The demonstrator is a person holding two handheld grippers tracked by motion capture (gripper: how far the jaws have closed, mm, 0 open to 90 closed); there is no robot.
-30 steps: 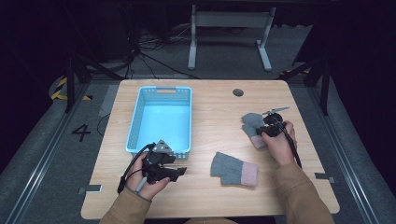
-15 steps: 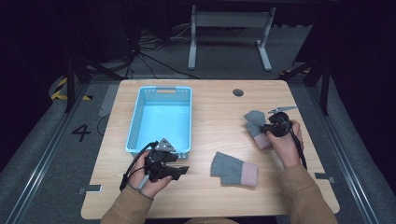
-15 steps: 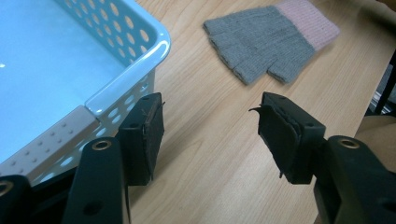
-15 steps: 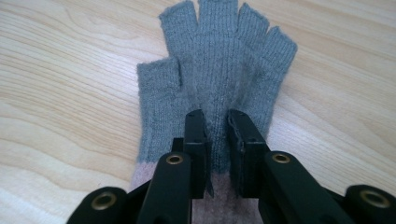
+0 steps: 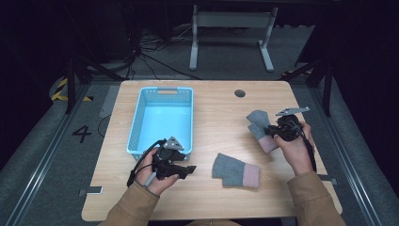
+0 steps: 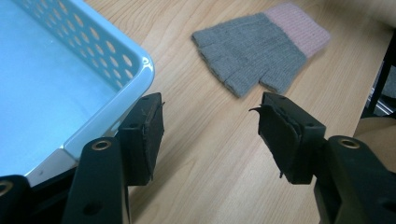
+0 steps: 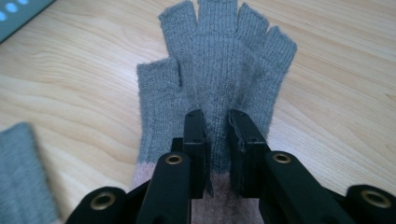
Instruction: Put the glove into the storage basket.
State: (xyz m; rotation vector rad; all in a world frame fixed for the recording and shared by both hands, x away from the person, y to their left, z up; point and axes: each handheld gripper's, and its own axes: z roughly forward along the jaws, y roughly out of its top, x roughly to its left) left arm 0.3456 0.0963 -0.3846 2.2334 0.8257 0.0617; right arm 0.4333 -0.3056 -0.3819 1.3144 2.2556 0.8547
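A grey fingerless glove with a pink cuff (image 5: 258, 123) (image 7: 219, 60) hangs a little above the right side of the wooden table (image 5: 216, 108). My right gripper (image 5: 270, 132) (image 7: 217, 135) is shut on a pinched fold near its cuff, fingers pointing away. A second matching glove (image 5: 235, 170) (image 6: 254, 46) lies flat near the table's front middle. My left gripper (image 5: 190, 168) (image 6: 210, 135) rests open by the near right corner of the light blue basket (image 5: 136, 125) (image 6: 116, 46). It points toward that glove with nothing between its jaws.
The blue basket holds nothing and stands on the table's left half. A cable hole (image 5: 240, 93) sits near the table's far edge. Behind the table stand a metal frame (image 5: 230, 28) and cables on dark floor marked with a "4" (image 5: 82, 134).
My right gripper has risen a little and shifted right, taking the pinched glove with it. The left gripper and the glove on the table have stayed where they were.
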